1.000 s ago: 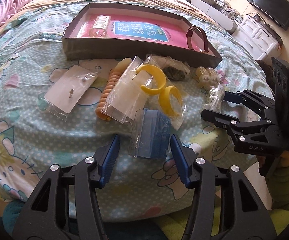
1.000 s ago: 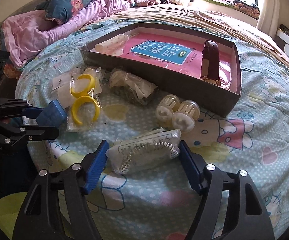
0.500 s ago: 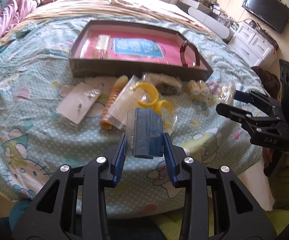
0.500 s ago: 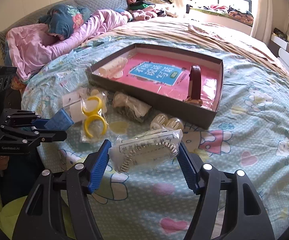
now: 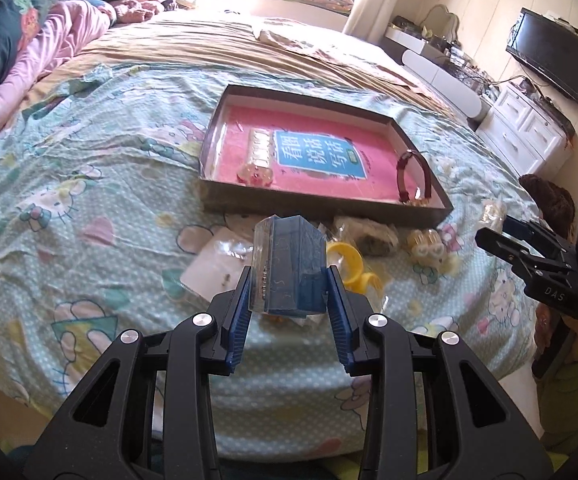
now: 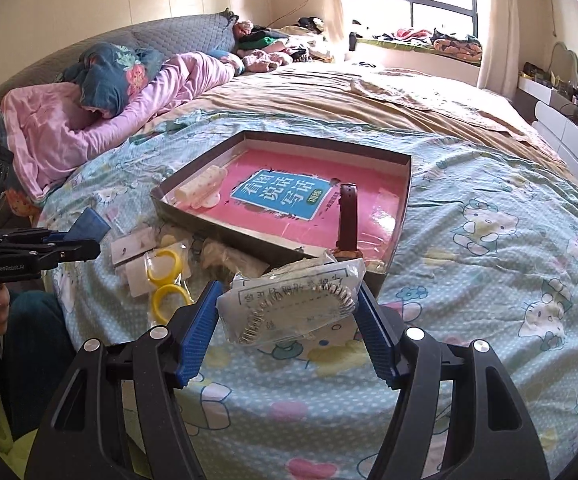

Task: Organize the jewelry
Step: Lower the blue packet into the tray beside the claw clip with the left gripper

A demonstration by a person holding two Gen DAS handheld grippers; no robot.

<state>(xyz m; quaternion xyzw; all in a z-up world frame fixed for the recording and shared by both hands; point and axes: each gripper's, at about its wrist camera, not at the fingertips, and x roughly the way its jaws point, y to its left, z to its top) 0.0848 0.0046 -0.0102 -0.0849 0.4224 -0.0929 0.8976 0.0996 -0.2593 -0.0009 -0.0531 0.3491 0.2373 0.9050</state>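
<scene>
My left gripper (image 5: 289, 280) is shut on a blue packet in a clear bag (image 5: 291, 264) and holds it upright above the bed. In the right wrist view the same gripper (image 6: 85, 236) hangs at the left with the blue packet (image 6: 89, 222). My right gripper (image 6: 291, 300) is shut on a clear bag with a silver coil (image 6: 293, 304), lifted off the sheet. It shows at the right edge of the left wrist view (image 5: 505, 236). Beyond both lies a dark box tray (image 5: 321, 208) (image 6: 209, 228) lined with a pink book.
Inside the tray are a maroon-strap watch (image 5: 413, 176) (image 6: 349, 216) and a pale beaded piece (image 5: 259, 148) (image 6: 205, 188). On the sheet before the tray lie yellow rings (image 5: 347, 258) (image 6: 165, 260), a white earring card (image 5: 217, 268), a crumpled bag (image 5: 373, 240) and cream balls (image 5: 425, 240).
My left gripper closed on the blue packet and lifted it off the bed. My right gripper rose with the coil bag. Both views now look farther up the bed.
</scene>
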